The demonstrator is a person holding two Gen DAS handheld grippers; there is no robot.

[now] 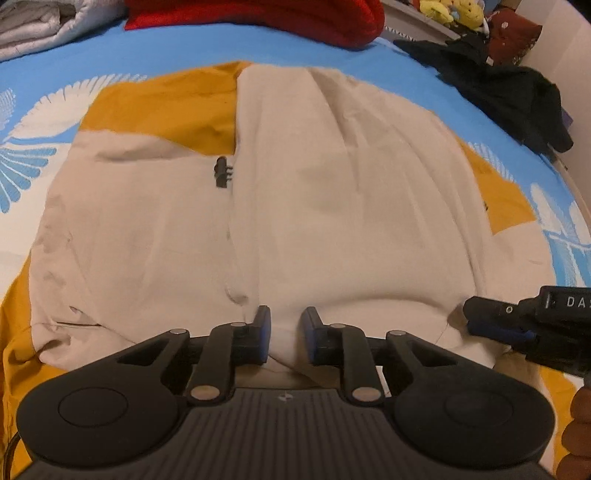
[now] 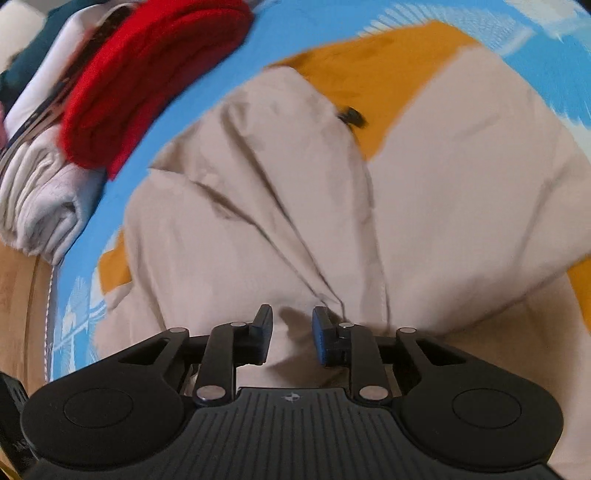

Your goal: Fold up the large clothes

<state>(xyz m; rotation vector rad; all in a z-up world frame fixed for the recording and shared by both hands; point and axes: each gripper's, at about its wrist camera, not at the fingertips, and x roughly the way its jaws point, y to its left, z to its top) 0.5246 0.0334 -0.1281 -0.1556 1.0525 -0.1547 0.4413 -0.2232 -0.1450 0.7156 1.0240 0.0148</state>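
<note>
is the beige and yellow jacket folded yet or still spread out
Partly folded. The beige and mustard-yellow jacket lies flat on the blue bird-print bedsheet, with one beige panel turned over its middle; its near hem is not yet folded up.

red pile (image 1: 258,14) beyond, black garment (image 1: 509,88) right

A blue bed (image 1: 192,51) carried a beige-and-mustard garment (image 1: 332,206), red fabric (image 1: 258,14), black clothes (image 1: 509,92) and pale bedding (image 1: 40,26).
</note>
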